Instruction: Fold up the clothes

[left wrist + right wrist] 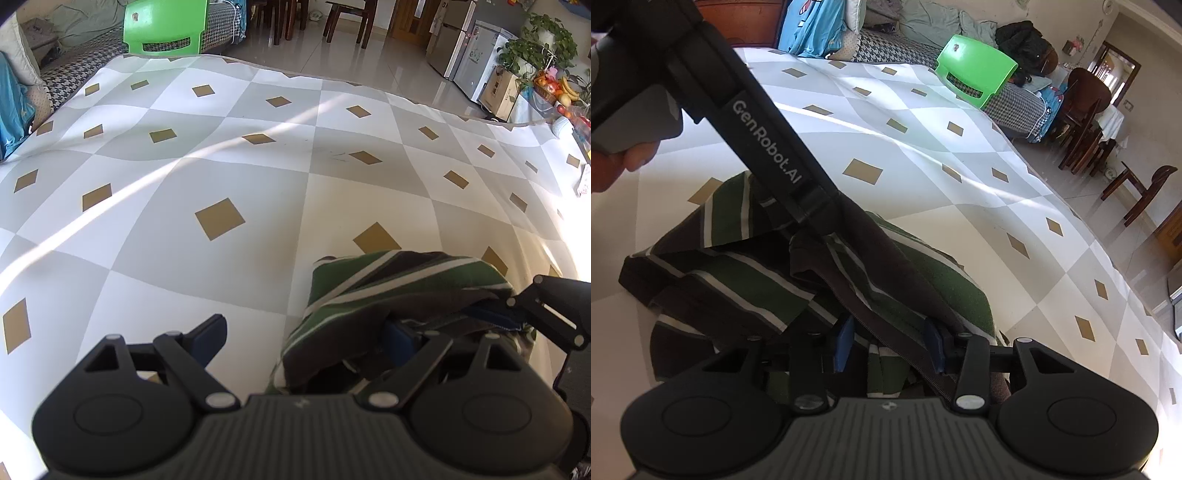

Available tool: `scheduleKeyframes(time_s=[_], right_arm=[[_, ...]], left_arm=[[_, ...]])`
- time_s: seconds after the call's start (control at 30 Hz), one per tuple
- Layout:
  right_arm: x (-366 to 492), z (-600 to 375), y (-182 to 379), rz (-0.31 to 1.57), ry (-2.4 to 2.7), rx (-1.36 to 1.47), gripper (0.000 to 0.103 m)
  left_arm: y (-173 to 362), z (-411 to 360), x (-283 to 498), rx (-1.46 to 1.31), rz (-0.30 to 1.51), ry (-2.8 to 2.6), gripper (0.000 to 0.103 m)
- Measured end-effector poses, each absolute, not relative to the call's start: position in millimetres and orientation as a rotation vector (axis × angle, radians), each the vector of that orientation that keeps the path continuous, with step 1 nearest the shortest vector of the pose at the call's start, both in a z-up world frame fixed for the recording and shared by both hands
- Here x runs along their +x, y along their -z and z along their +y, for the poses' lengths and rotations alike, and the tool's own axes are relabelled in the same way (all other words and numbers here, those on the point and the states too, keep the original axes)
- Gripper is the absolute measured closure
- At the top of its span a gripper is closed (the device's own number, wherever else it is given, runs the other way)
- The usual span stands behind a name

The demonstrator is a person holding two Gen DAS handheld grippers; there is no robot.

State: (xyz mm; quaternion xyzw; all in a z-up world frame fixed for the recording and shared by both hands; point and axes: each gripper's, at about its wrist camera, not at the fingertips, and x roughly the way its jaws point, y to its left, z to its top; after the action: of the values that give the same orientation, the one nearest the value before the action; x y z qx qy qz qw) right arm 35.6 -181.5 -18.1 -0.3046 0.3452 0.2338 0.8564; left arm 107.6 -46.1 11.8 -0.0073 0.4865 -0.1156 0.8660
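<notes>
Lying bunched between right hand-held gripper (pixel 888 347) fingers: striped garment (pixel 738 273).

The garment (pixel 746 273) bore green, dark brown and white stripes. The cloth (pixel 221 155) beneath was checked grey and white with tan diamonds. The chair (pixel 975 70) was bright green; gripper pads (pixel 844 343) were blue.
</notes>
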Motion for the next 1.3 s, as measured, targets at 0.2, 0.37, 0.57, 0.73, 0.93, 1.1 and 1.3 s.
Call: scheduleKeyframes(time_s=[0.2, 0.37, 0.57, 0.73, 0.93, 1.1, 1.3], right_arm=[[43, -183, 14, 0.715, -0.464, -0.58, 0.099], [51, -197, -12, 0.682, -0.416, -0.411, 0.102], [56, -212, -40, 0.65, -0.354, -0.256, 0.102], [53, -214, -56, 0.608, -0.328, -0.222, 0.103], [56, -216, -65, 0.584, -0.318, -0.193, 0.103], [57, -218, -64, 0.609, -0.328, -0.199, 0.103], [53, -235, -60, 0.651, -0.313, -0.252, 0.076]], left_arm=[[-17, -39, 106, -0.037, 1.01, 0.257, 0.011], [-26, -33, 103, -0.032, 0.981, 0.283, 0.008], [-29, -32, 96, -0.015, 0.977, 0.334, 0.006], [-30, -48, 84, 0.11, 0.947, 0.39, 0.006], [-29, -63, 73, 0.16, 0.934, 0.486, 0.006], [-17, -75, 71, 0.242, 0.947, 0.485, 0.006], [-3, -88, 68, 0.375, 0.926, 0.441, 0.007]])
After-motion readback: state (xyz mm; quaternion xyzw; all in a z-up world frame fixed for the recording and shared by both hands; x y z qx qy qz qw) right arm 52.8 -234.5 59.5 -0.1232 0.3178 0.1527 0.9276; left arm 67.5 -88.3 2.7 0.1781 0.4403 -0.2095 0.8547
